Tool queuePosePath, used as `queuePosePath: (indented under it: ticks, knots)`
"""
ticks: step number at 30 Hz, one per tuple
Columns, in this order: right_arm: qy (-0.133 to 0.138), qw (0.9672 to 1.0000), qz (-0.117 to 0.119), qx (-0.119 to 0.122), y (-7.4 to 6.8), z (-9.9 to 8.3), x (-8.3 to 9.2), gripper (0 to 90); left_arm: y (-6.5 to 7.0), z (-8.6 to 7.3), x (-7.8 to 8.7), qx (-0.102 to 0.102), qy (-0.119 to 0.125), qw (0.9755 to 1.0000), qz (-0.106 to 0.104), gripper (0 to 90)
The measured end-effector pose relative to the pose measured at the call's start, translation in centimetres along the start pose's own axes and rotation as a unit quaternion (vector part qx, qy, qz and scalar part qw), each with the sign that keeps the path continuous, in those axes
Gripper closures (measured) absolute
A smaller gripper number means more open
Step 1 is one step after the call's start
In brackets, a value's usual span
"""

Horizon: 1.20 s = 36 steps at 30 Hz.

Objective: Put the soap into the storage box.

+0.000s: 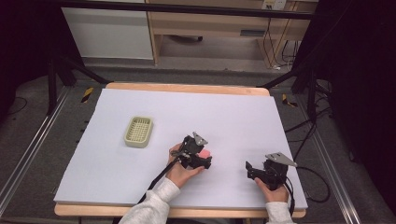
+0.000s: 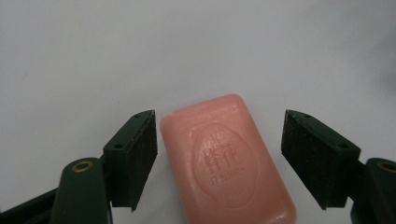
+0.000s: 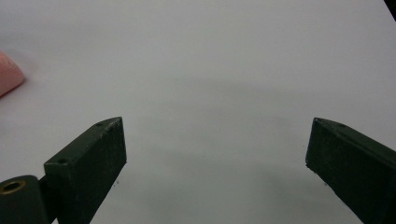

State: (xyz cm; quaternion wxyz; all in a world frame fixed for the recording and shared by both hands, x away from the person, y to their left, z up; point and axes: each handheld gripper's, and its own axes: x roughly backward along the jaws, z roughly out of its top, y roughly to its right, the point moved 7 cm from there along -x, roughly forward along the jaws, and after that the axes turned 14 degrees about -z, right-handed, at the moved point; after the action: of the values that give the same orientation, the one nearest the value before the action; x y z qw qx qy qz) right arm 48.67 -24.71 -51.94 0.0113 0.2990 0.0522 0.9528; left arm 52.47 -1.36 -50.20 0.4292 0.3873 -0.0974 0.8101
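A pink bar of soap (image 2: 224, 158) with an embossed stamp lies flat on the white table (image 1: 233, 116), a little right of centre (image 1: 205, 152). My left gripper (image 2: 218, 116) is low over it with one black jaw on each side. The left pad (image 2: 140, 158) is close beside the bar, while a clear gap separates the right pad (image 2: 313, 158) from it, so nothing is gripped. In the high view the left gripper (image 1: 202, 159) sits in the person's left hand. My right gripper (image 1: 249, 171) rests open near the front right with nothing between its jaws (image 3: 217, 122). A corner of the soap (image 3: 9, 72) shows at that view's left edge.
A pale green slotted soap dish (image 1: 138, 131) stands on the left half of the table, well away from both grippers. Cables trail from each gripper toward the front edge. Black frame legs and floor rails surround the table.
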Motion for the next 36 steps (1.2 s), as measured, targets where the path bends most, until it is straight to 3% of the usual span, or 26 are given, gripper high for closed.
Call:
queuePosePath:
  ticks: [16, 22, 36]
  knots:
    - [-0.003, 1.0000, 0.004, 0.002, -0.2, -0.1, 0.0, 5.5, -0.3, -0.7, -0.9, 0.017, -0.017, 0.9997, -0.002, 27.8]
    - [-0.004, 1.0000, 0.005, 0.002, -0.2, -0.1, 0.0, 5.5, -0.2, -1.1, -1.1, 0.011, -0.027, 0.9996, 0.002, 27.4]
    - [-0.004, 1.0000, 0.004, 0.004, -0.2, -0.1, -0.1, 5.4, -0.4, -1.4, -0.5, 0.016, -0.038, 0.9991, -0.012, 36.9]
